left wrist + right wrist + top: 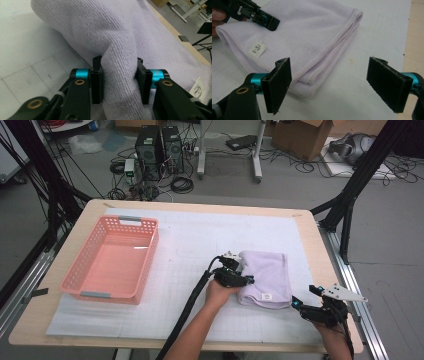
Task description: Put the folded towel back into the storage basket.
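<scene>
High view: you look forward and down over the whole bench (300, 227) from above your side | left tool view: pressed close against the lilac towel (112, 37), facing along its jaws | right tool view: low, near the towel's corner, facing across it | all three share the towel.

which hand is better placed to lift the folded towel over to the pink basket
Left, probably. The left gripper is already clamped on a fold of the towel and is nearer the pink basket. The right gripper hangs open at the towel's other edge.
</scene>
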The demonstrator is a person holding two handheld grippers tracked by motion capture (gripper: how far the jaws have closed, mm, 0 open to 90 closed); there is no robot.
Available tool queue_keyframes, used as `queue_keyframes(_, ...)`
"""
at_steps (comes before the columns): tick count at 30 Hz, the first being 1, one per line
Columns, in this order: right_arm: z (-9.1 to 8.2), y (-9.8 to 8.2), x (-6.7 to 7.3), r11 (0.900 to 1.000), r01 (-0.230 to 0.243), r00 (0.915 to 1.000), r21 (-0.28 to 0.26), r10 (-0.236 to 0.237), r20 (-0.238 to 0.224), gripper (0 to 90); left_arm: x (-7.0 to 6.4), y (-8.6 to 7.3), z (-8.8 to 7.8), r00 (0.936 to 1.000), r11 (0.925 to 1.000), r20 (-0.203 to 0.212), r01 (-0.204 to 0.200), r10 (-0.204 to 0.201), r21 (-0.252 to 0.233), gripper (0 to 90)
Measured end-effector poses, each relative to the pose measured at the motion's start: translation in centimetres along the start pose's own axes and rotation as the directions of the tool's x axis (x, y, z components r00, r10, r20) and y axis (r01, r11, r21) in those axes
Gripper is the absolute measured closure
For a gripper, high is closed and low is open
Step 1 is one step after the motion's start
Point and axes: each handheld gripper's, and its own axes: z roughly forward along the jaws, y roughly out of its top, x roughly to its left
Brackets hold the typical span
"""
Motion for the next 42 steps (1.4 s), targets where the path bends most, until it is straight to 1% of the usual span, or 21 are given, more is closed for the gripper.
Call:
queue_keyframes(2, -0.1, 0.0, 0.0, 1.0, -0.005, 1.0, -0.001, 0.005, 0.001, 19.0, 0.1, 0.0, -0.3, 0.9998, 0.9998, 0.01, -0.018, 0.018, -0.008, 69.0)
queue_keyframes(4, -0.1, 0.0, 0.0, 1.0, -0.013, 0.9999, -0.002, 0.013, 0.0, 19.0, 0.3, -0.2, -0.5, 0.9994, 0.9994, 0.027, -0.022, 0.023, -0.027, 69.8)
queue_keyframes(7, 0.0, 0.0, 0.0, 1.0, -0.004, 1.0, 0.0, 0.004, 0.0, 19.0, 0.4, -0.4, -0.9, 0.998, 0.9978, 0.05, -0.037, 0.039, -0.056, 70.6)
queue_keyframes(9, 0.0, 0.0, 0.1, 1.0, -0.006, 1.0, -0.001, 0.006, 0.001, 19.0, 0.4, -0.4, -1.4, 0.9965, 0.9959, 0.061, -0.054, 0.058, -0.072, 70.9)
queue_keyframes(11, 0.0, 0.0, 0.1, 1.0, -0.005, 1.0, -0.003, 0.005, 0.001, 19.0, 0.5, -0.5, -1.9, 0.9949, 0.9937, 0.064, -0.073, 0.079, -0.085, 71.0)
queue_keyframes(12, 0.0, 0.0, 0.0, 1.0, -0.004, 1.0, -0.005, 0.004, 0.002, 19.0, 0.6, -0.6, -2.2, 0.9947, 0.993, 0.065, -0.074, 0.08, -0.092, 71.0)
queue_keyframes(13, 0.0, 0.0, 0.1, 1.0, -0.004, 1.0, -0.003, 0.004, 0.001, 19.0, 0.8, -0.7, -2.6, 0.9934, 0.9916, 0.067, -0.086, 0.093, -0.096, 71.0)
queue_keyframes(17, 0.1, 0.1, 0.2, 1.0, -0.003, 1.0, 0.001, 0.003, -0.001, 19.0, 1.3, -0.9, -3.8, 0.9912, 0.987, 0.064, -0.107, 0.116, -0.119, 71.2)
queue_keyframes(18, 0.1, 0.1, 0.3, 1.0, -0.002, 1.0, 0.0, 0.002, -0.001, 19.0, 1.4, -1.0, -4.2, 0.9911, 0.9856, 0.063, -0.108, 0.117, -0.131, 71.2)
queue_keyframes(24, 0.3, 0.1, 0.4, 1.0, 0.003, 1.0, 0.004, -0.003, -0.002, 19.0, 1.9, -1.2, -5.8, 0.9862, 0.976, 0.058, -0.143, 0.155, -0.164, 71.6)
queue_keyframes(25, 0.3, 0.1, 0.5, 1.0, -0.003, 1.0, 0.006, 0.003, -0.004, 19.0, 1.9, -1.2, -6.0, 0.9854, 0.9738, 0.055, -0.149, 0.161, -0.172, 71.8)
queue_keyframes(27, 0.4, 0.1, 0.5, 1.0, 0.006, 1.0, 0.006, -0.006, -0.007, 19.0, 1.8, -1.1, -6.5, 0.9828, 0.9701, 0.056, -0.163, 0.176, -0.179, 71.8)
queue_keyframes(28, 0.4, 0.1, 0.5, 1.0, 0.002, 1.0, 0.005, -0.002, -0.009, 19.0, 1.8, -1.1, -6.7, 0.9816, 0.9676, 0.054, -0.17, 0.183, -0.186, 71.9)
queue_keyframes(30, 0.4, 0.1, 0.6, 1.0, 0.0, 0.9999, 0.005, 0.0, -0.012, 19.0, 1.7, -1.0, -7.1, 0.978, 0.9629, 0.042, -0.193, 0.204, -0.189, 72.0)
queue_keyframes(33, 0.5, 0.1, 0.6, 1.0, 0.0, 0.9999, 0.008, 0.001, -0.015, 19.0, 1.8, -1.0, -7.8, 0.9767, 0.9575, 0.037, -0.199, 0.211, -0.209, 72.3)
queue_keyframes(35, 0.5, 0.1, 0.6, 1.0, 0.002, 0.9999, 0.006, -0.002, -0.017, 19.0, 1.9, -0.9, -8.4, 0.9744, 0.9536, 0.033, -0.21, 0.222, -0.216, 72.5)
queue_keyframes(36, 0.5, 0.1, 0.6, 1.0, 0.002, 0.9998, 0.006, -0.002, -0.018, 19.0, 1.9, -0.9, -8.4, 0.9744, 0.9536, 0.033, -0.21, 0.222, -0.216, 72.5)
queue_keyframes(38, 0.5, 0.2, 0.6, 1.0, -0.001, 0.9998, 0.005, 0.002, -0.022, 19.0, 1.9, -0.8, -9.3, 0.9706, 0.9442, 0.023, -0.227, 0.24, -0.238, 72.6)
queue_keyframes(39, 0.5, 0.2, 0.6, 1.0, -0.003, 0.9997, 0.003, 0.003, -0.024, 19.0, 1.9, -0.7, -9.7, 0.9668, 0.9389, 0.023, -0.241, 0.255, -0.245, 72.7)
queue_keyframes(41, 0.5, 0.2, 0.6, 1.0, -0.005, 0.9997, 0.002, 0.005, -0.025, 19.0, 1.9, -0.6, -10.5, 0.9619, 0.9297, 0.018, -0.259, 0.273, -0.262, 72.8)
queue_keyframes(42, 0.6, 0.2, 0.6, 1.0, -0.005, 0.9997, 0.003, 0.005, -0.025, 19.0, 1.9, -0.6, -10.7, 0.9605, 0.9273, 0.017, -0.263, 0.278, -0.266, 73.0)
